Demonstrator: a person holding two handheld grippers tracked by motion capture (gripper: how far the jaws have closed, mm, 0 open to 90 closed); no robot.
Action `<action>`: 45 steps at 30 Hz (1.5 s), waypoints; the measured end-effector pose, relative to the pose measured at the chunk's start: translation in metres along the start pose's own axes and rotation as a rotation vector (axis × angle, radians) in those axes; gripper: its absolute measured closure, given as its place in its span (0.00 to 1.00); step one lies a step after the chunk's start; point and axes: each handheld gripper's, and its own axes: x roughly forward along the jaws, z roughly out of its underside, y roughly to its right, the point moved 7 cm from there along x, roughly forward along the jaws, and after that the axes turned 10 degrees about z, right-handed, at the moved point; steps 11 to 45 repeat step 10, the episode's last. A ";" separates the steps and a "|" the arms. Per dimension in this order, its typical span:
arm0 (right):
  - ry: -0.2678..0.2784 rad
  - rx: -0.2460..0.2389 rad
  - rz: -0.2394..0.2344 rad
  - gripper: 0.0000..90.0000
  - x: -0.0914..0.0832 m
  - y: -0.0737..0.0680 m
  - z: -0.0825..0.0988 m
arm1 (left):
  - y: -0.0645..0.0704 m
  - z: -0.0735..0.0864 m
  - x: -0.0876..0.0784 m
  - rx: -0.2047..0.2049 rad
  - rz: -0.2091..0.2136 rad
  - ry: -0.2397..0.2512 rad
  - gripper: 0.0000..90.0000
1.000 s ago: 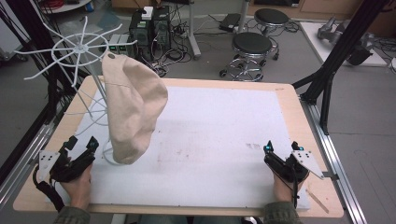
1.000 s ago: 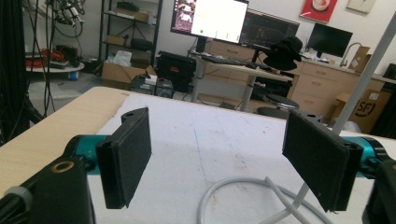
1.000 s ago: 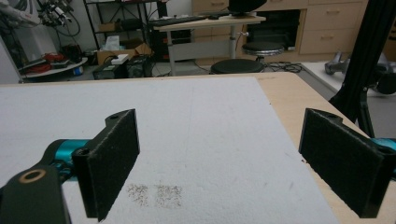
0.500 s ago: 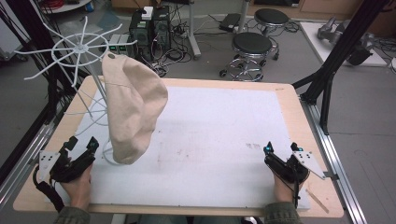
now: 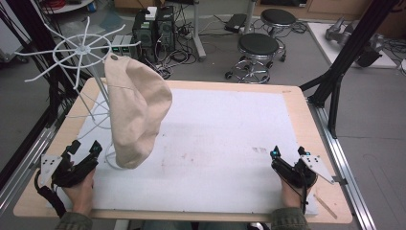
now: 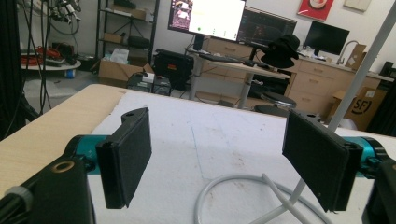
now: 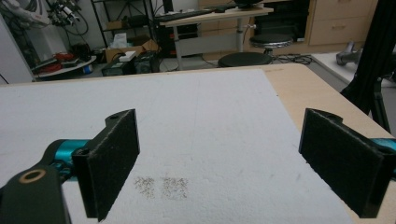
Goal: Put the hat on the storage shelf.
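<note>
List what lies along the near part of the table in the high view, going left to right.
Left tongs → ring foot of the white rack → hanging beige cloth cap → faint dark smudges on the white mat → right tongs.

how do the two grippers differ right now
The left gripper sits at the table's near left, close to the white rack with the beige hat; the right gripper sits near right on bare white mat. A ring base lies ahead of the left gripper, faint marks ahead of the right. Both are open and hold nothing.

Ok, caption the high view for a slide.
Beige cloth cap hanging on white wire rack; both grippers open, resting at the table's near edge.
</note>
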 end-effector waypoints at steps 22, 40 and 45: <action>-0.005 -0.010 -0.009 0.13 0.000 -0.001 0.001 | 0.000 0.000 0.000 -0.001 0.002 -0.001 0.27; -0.005 -0.010 -0.009 0.13 0.000 -0.001 0.001 | 0.000 0.000 0.000 -0.001 0.002 -0.001 0.27; -0.005 -0.010 -0.009 0.13 0.000 -0.001 0.001 | 0.000 0.000 0.000 -0.001 0.002 -0.001 0.27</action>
